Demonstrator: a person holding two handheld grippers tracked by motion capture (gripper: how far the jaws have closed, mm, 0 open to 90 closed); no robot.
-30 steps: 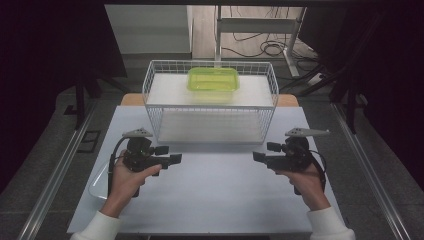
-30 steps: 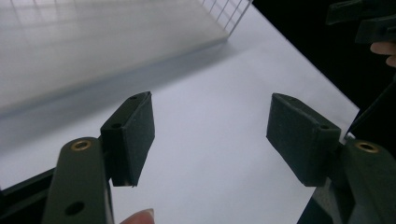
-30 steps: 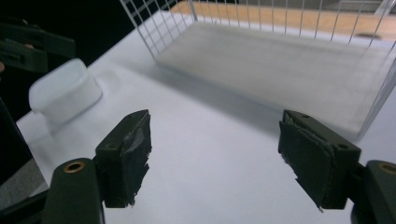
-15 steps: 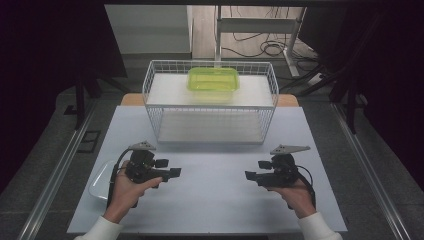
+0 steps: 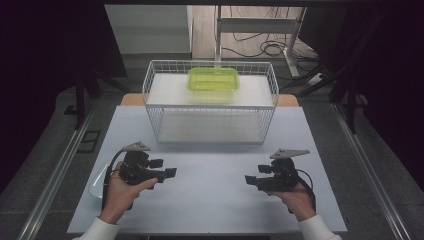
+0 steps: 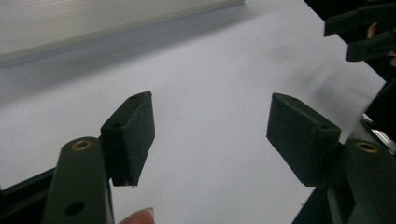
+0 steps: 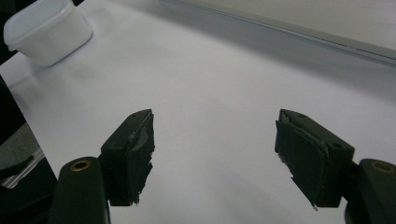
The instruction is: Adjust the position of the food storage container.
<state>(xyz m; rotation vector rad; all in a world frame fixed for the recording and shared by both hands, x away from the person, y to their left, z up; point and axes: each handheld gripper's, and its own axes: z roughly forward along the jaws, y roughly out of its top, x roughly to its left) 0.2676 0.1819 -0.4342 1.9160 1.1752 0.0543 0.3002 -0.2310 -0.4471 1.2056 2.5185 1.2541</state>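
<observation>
no readable text, labels or numbers

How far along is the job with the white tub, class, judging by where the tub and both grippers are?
Nothing looks done yet. The white tub sits on the table by the left hand, untouched. In hand: nothing; the left gripper and right gripper are open and empty, pointing at each other low over the table. The green tub rests on the basket. Any grasp or move is probably still to come.
</observation>
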